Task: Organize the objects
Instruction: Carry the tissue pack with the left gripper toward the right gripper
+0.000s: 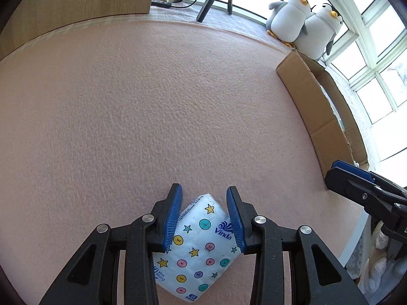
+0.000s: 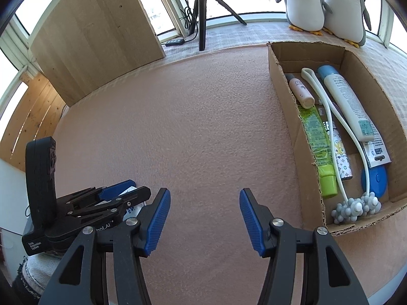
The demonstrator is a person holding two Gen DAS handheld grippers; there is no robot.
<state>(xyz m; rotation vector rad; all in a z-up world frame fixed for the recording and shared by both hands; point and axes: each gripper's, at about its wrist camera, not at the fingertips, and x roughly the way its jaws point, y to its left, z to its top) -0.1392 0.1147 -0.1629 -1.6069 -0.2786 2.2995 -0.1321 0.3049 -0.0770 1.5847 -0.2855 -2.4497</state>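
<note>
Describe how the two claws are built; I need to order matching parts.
Both the left claw and the right claw have black angular plastic linkages with silver rivets and ribbed blue pads. The left unit's black body carries white "Data Acquisition System" lettering.

A pink textured mat (image 2: 198, 127) carried a cardboard box (image 2: 285, 96) at frame right and a tissue pack (image 1: 201, 249) at lower centre

Black gripper (image 1: 204, 190), ribbed blue pads (image 1: 173, 218)
</note>
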